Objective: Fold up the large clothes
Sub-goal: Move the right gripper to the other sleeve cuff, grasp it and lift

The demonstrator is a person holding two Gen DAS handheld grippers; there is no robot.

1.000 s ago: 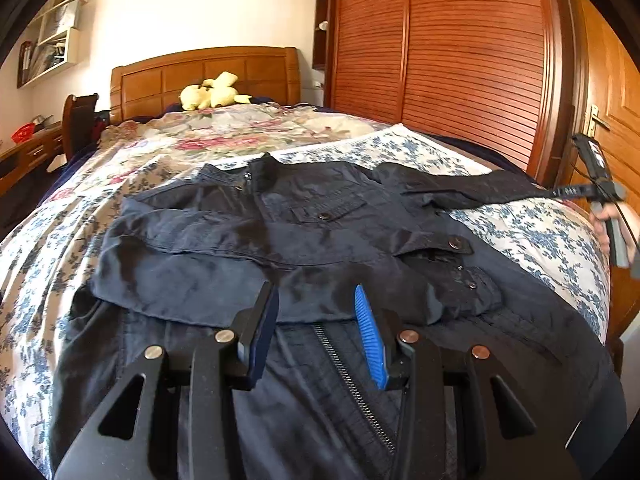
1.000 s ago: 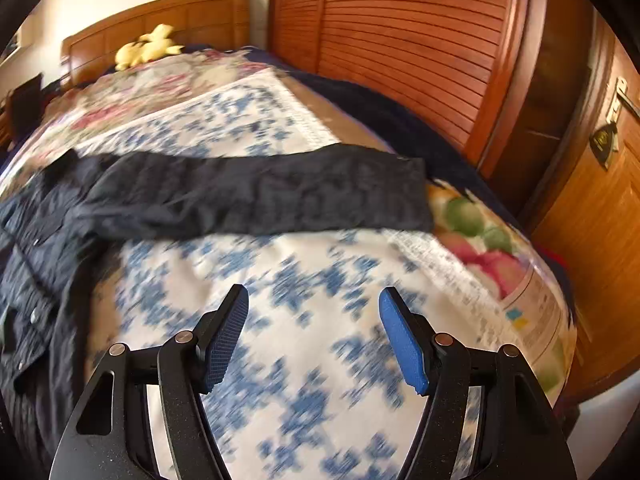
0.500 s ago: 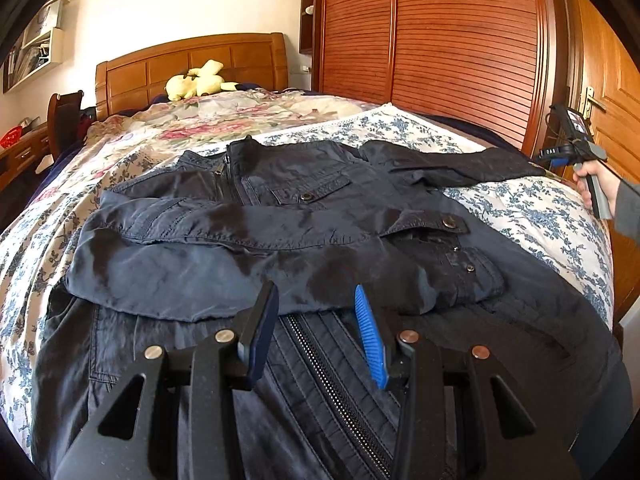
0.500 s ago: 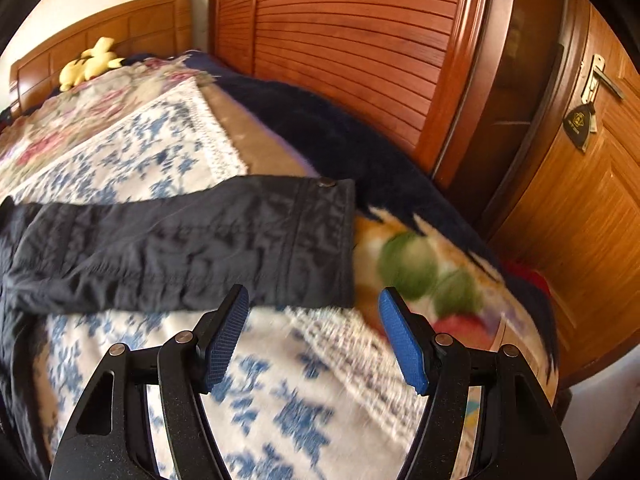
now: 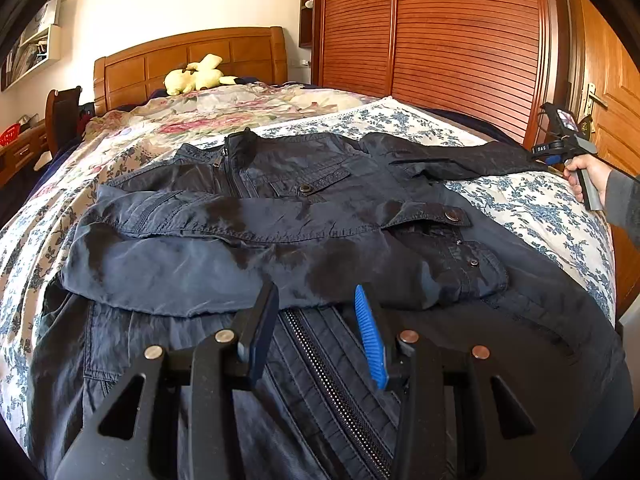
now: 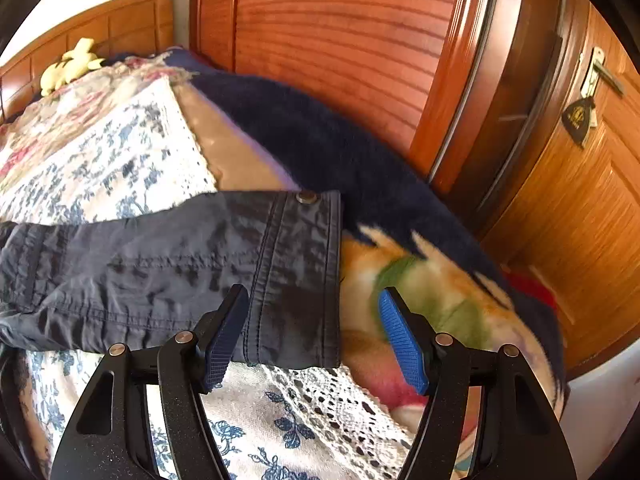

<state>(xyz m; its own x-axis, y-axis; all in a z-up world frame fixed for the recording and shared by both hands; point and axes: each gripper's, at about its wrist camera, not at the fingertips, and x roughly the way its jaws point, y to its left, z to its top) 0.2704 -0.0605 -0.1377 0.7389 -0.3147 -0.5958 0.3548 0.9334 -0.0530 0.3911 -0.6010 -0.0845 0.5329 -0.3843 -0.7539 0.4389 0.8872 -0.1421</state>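
Both grippers gape empty: the left gripper [image 5: 316, 330] hovers over the jacket [image 5: 280, 240] spread on the bed [image 5: 540, 200], while the right gripper [image 6: 314, 336] has closed in on the outstretched sleeve cuff [image 6: 296, 264], readying the second sleeve fold.

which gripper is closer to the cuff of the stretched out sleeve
Right. The right gripper is open at the sleeve cuff; the left gripper hangs over the jacket's zipper, far away.

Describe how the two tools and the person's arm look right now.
Both the left tool and right tool have matte black angular frames with triangular cutouts, silver rivets and ribbed blue finger pads. The right hand is bare, below a grey sleeve.
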